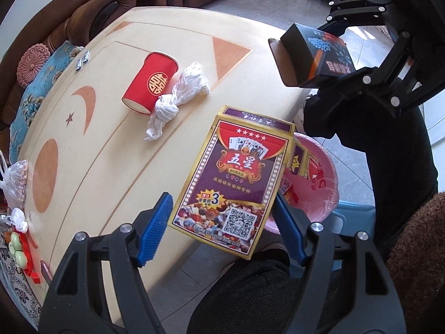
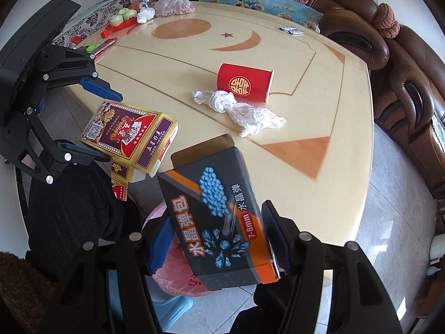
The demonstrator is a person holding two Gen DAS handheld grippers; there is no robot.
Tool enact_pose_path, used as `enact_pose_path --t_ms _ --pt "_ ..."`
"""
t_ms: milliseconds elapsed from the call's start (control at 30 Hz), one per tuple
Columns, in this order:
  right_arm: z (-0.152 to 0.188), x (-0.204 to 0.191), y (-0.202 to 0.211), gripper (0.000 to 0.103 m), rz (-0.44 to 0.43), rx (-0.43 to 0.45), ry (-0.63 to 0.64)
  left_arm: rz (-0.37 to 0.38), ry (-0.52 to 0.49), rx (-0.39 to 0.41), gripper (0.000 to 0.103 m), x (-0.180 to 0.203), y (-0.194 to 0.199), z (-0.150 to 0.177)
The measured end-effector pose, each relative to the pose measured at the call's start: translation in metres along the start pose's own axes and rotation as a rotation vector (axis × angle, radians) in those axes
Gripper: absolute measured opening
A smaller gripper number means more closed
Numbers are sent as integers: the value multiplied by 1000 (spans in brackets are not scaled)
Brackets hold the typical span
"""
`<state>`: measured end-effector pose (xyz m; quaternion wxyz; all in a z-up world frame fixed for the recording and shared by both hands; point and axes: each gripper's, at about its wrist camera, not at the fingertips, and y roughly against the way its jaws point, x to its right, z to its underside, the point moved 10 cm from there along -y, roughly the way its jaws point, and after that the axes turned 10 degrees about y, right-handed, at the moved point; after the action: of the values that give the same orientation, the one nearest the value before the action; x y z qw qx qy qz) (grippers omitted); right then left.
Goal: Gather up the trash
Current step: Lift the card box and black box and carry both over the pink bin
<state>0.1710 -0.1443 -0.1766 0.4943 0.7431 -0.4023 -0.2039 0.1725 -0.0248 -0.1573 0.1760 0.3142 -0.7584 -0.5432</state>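
Your left gripper [image 1: 222,222] has its blue ribbed fingers [image 1: 155,225] spread wide either side of the purple-and-gold poker card box [image 1: 230,181]. You can't confirm contact on either pad from the left wrist view; in the right wrist view the same box [image 2: 125,130] sits between the blue pads, tilted, top flap open, past the table's near edge. Call it held loosely at best.

Box look: glossy cardboard, gold border, red banner with five stars, fanned cards, "POKER" ribbon, QR code near the bottom, a "3" price badge.

Your right gripper [image 2: 219,239] is clamped on the dark grey cardboard box with orange stripes and blue bead graphics [image 2: 222,211]. Pads press both long sides, and the far end flap is open, showing brown inner card. It's marked "7-8mm". From the left wrist view that box [image 1: 314,55] hangs in the air off the table's right edge.

The pink plastic-lined trash bin [image 1: 319,194] sits low beside the table, under the card box's right side, with more card boxes already inside. In the right wrist view the bin [image 2: 178,275] is directly beneath the grey box.

On the cream round table with orange moon and star inlays [image 1: 111,153]: a red paper cup with a gold double-happiness emblem [image 1: 150,83] lies on its side, and a knotted white plastic bag [image 1: 178,97] touches it.
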Motion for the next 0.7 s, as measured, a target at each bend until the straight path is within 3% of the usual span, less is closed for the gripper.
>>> enact_pose_path --t_ms 367,700 --pt "43 -33 29 60 21 -11 8 -1 -11 34 71 41 26 30" --pt "73 -57 15 60 -21 -35 -14 48 0 13 71 79 -1 59"
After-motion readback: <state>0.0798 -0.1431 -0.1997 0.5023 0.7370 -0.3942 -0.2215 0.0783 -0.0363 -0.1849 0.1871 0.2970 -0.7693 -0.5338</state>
